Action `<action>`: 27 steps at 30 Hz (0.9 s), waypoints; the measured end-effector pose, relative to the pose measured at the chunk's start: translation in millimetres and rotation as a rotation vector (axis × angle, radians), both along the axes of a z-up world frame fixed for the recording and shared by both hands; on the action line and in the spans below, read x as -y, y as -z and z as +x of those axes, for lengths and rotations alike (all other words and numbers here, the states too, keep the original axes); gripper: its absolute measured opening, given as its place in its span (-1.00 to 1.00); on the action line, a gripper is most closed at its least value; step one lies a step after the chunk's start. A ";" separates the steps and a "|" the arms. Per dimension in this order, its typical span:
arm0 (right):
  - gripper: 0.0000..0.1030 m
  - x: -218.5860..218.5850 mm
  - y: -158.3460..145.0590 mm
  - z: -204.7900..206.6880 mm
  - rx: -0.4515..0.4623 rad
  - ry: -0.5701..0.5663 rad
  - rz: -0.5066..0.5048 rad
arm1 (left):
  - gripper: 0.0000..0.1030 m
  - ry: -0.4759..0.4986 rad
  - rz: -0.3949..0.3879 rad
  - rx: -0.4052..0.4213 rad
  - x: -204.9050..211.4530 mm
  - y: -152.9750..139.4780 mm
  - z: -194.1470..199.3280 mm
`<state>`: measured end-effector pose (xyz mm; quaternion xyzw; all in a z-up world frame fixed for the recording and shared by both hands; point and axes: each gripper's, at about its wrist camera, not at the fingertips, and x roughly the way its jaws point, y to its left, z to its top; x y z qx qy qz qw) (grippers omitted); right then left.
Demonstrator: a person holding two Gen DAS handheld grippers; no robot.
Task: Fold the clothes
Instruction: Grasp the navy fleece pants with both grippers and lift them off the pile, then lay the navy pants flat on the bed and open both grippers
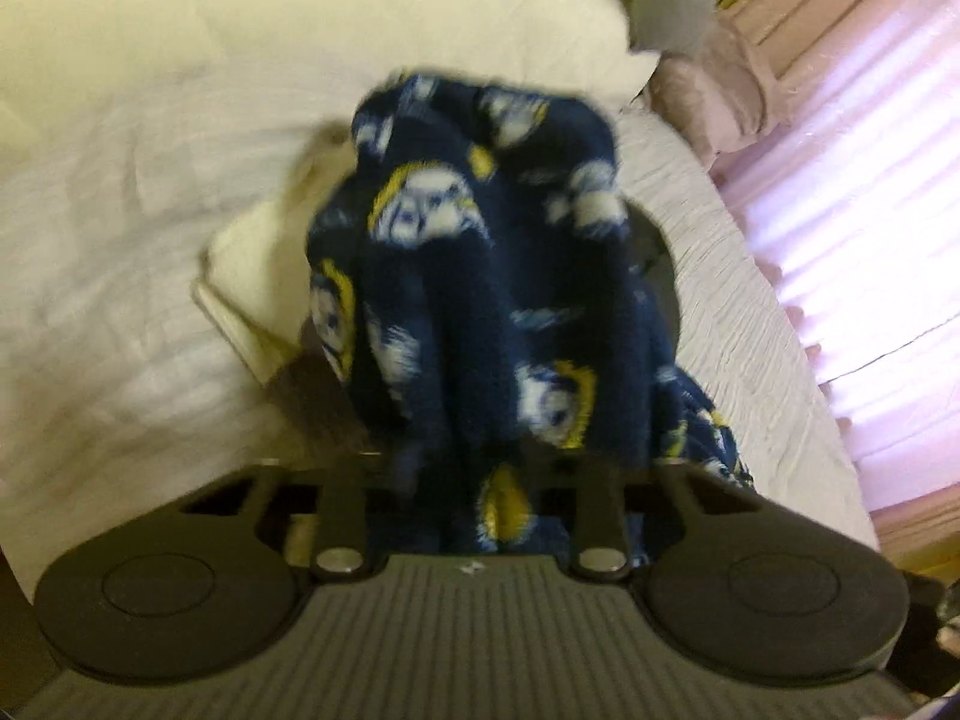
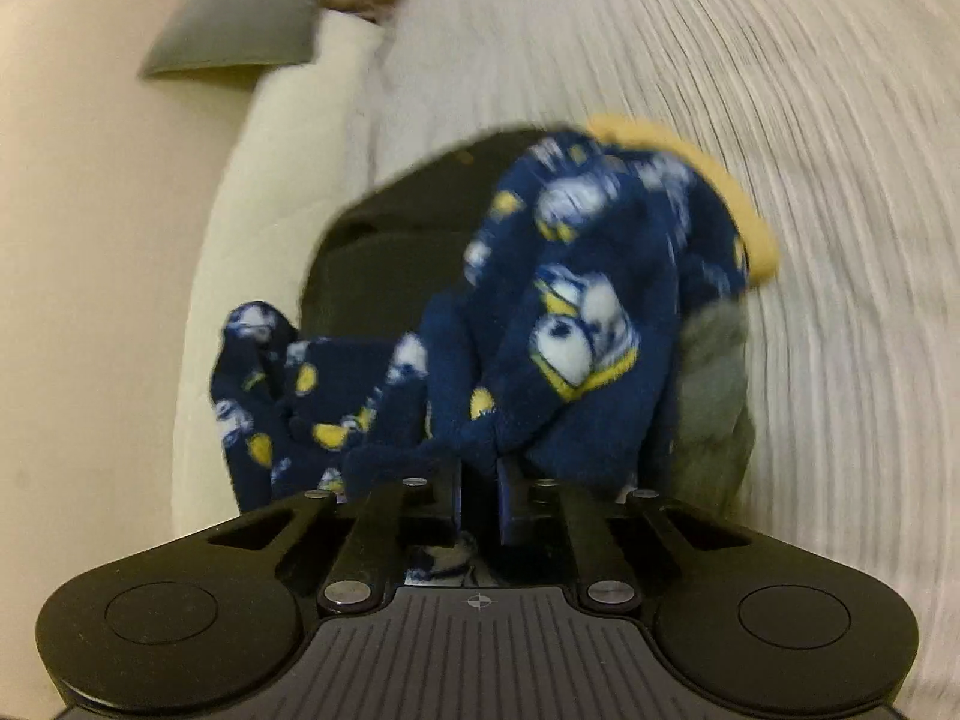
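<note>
Over the bedspread (image 2: 780, 120), right gripper (image 2: 480, 480) pinches navy fleece garment (image 2: 570, 330); left gripper (image 1: 474, 468) likewise.

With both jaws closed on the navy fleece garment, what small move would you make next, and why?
Probably lift both grippers and draw them apart. The navy printed fleece garment hangs bunched from the left gripper and the right gripper above the ribbed white bedspread, so spreading it comes before any fold.
</note>
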<state>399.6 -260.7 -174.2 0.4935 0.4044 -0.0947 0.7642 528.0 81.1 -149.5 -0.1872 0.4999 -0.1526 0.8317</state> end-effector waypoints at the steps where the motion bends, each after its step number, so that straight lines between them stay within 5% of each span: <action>1: -0.84 -1.7 -9.0 -3.3 0.016 -0.012 -0.042 | -0.87 0.004 0.003 0.024 -0.4 -8.8 -3.7; 3: -0.85 -6.4 -35.1 -15.1 0.098 -0.027 -0.140 | -0.90 0.018 0.002 0.074 -0.3 -27.9 -11.5; 10: -0.89 -1.9 -93.7 -70.5 0.330 0.036 -0.209 | -0.93 0.138 -0.026 0.355 29.2 -122.6 -55.9; 16: -0.89 15.5 -161.7 -163.3 0.563 0.150 -0.338 | -0.93 0.309 -0.103 0.591 79.0 -204.3 -124.6; 22: -0.89 49.4 -236.6 -295.9 0.727 0.310 -0.482 | -0.93 0.525 -0.235 0.683 156.0 -250.4 -223.9; 27: -0.89 73.4 -282.4 -411.7 0.768 0.416 -0.630 | -0.93 0.683 -0.345 0.721 232.9 -275.9 -315.3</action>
